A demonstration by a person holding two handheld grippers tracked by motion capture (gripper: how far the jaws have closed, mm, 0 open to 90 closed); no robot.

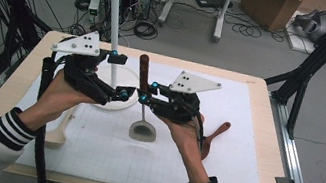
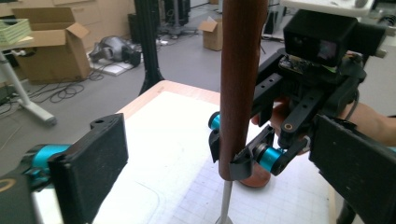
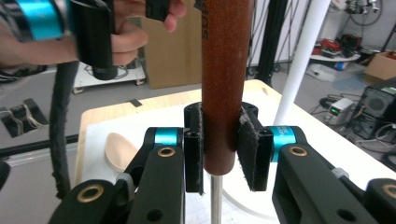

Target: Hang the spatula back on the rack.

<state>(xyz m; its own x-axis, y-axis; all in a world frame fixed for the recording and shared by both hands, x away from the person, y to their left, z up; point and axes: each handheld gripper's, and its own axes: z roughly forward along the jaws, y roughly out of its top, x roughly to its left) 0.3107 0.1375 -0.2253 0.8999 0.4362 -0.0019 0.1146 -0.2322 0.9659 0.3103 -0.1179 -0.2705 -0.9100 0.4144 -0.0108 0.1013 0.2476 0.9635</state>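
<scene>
A: The spatula with the dark brown wooden handle, thin steel shank and grey slotted blade (image 1: 145, 76) is held upright over the middle of the white gridded mat (image 1: 242, 151), handle up and blade hanging low over the mat. Which step is judged to be in hand?

B: A lift toward hanging, most likely. The right gripper (image 1: 142, 98) is closed on the lower end of the handle (image 3: 224, 93), both pads pressed flat against the wood. The left gripper (image 1: 122, 93) is spread wide with nothing between its jaws, just beside the handle.

A: What is called for next?

B: The spatula would have to be raised to the hooks of the white pole rack (image 1: 114, 12), whose round base (image 1: 116, 101) sits just behind the grippers.

A: And the room?

B: The pole stands close on the left, so a clear path is needed past it. A pale wooden spoon (image 1: 61, 127) lies at the mat's left edge and a reddish-brown wooden spatula (image 1: 214, 136) to the right; the tabletop (image 1: 265, 135) rim is well apart.
</scene>
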